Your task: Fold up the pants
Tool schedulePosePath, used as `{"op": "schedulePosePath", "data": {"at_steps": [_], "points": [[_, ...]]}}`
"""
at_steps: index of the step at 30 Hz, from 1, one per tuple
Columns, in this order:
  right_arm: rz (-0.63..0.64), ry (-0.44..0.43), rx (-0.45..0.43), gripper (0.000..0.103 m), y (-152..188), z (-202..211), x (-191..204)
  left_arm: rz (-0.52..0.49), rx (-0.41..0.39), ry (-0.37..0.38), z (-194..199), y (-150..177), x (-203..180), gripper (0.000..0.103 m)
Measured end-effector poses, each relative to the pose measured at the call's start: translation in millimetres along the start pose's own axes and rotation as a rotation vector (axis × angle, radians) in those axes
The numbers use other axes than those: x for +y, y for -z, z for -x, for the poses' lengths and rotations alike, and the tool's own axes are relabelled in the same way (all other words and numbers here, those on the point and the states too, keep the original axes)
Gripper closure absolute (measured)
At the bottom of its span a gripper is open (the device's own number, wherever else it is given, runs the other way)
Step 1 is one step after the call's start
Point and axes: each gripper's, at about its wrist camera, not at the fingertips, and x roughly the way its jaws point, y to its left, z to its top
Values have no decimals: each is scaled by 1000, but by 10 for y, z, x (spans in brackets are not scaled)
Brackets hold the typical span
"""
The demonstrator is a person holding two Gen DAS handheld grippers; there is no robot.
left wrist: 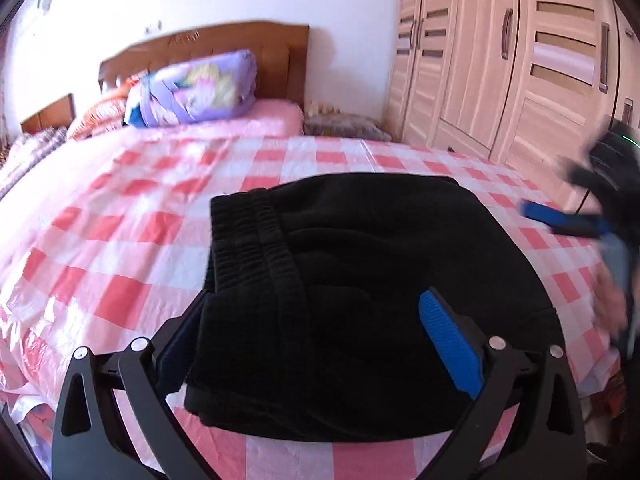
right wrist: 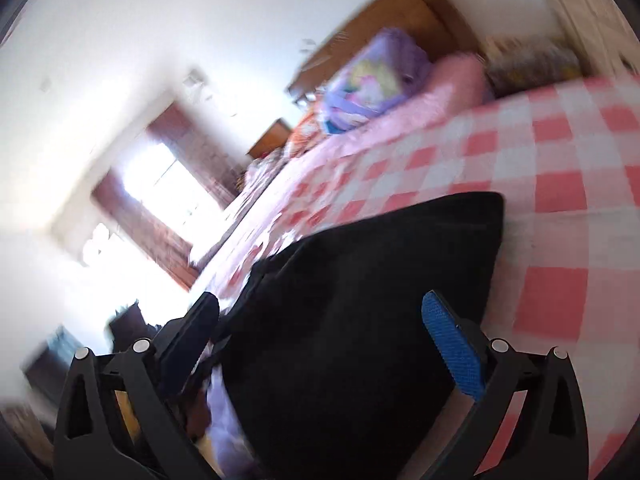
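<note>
From the left wrist, the black pants (left wrist: 360,280) lie folded in a thick soft pile on the checked bed cover (left wrist: 120,240). The left gripper (left wrist: 320,344) has its jaws spread wide with the pile's near end between them, not squeezed. From the right wrist, which is blurry, the pants (right wrist: 360,320) look floppy and light. The right gripper (right wrist: 320,344) is wide open too. A corner or the stretchy waistband (left wrist: 256,224) looks best to grab.

— Where is your left wrist view looking?
— Low over the folded black pants (left wrist: 360,280), facing the headboard (left wrist: 208,52) and wardrobe (left wrist: 500,72).
— And your right?
— Close too, rolled sideways, facing the window (right wrist: 160,184). You share pants, checked bed cover (right wrist: 540,200), purple pillow (right wrist: 372,76).
</note>
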Motion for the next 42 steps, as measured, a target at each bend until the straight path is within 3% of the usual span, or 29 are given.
{"op": "schedulePosePath", "data": {"at_steps": [2, 4, 6, 7, 9, 13, 15, 17, 19, 21, 23, 24, 26, 29, 32, 35, 37, 42], "points": [[-81, 0, 22, 4, -220, -201, -191, -3, -56, -14, 180, -17, -41, 2], [-137, -34, 30, 4, -351, -390, -307, -42, -125, -145, 312, -57, -34, 2], [-176, -85, 62, 4, -409, -597, -374, -48, -133, -212, 318, -121, 19, 2], [-165, -78, 73, 4, -451, -687, -397, -37, -135, -202, 331, -151, 58, 2], [-117, 64, 63, 5, -555, -844, -474, -19, -125, -114, 346, -204, 84, 2], [-185, 57, 6, 4, -744, -832, -558, -137, -119, -69, 322, -172, -239, 2], [-187, 8, -8, 4, -790, -713, -450, -187, -100, -65, 252, -109, -369, 2], [-162, -32, 25, 4, -708, -688, -294, -198, -37, -76, 41, -50, -391, 2], [-110, -22, 119, 4, -530, -834, -165, -151, 43, -73, -213, 23, -274, 2], [-41, 87, 165, 5, -362, -1001, -218, -74, 64, -29, -354, 47, -97, 1], [-22, 207, 114, 6, -384, -1027, -297, -12, 94, -14, -392, 34, 40, 1], [-46, 205, 96, 6, -406, -1009, -307, 16, 117, 11, -395, 16, 95, 1], [-30, 255, 61, 5, -422, -963, -158, 47, 122, -15, -299, -24, 160, 2], [68, 228, 51, 5, -317, -945, 190, 78, 80, 38, -103, -215, 202, 2], [79, 208, 34, 5, -175, -874, 408, 94, 60, 86, -90, -543, 188, 2], [119, 263, 23, 5, -21, -755, 541, 27, 152, 11, -436, -862, 84, 2], [192, 352, 49, 5, 156, -639, 589, -24, 235, -39, -781, -991, 20, 2], [338, 498, 176, 4, 636, -634, 485, -93, 334, -143, -1292, -947, 3, 2]]}}
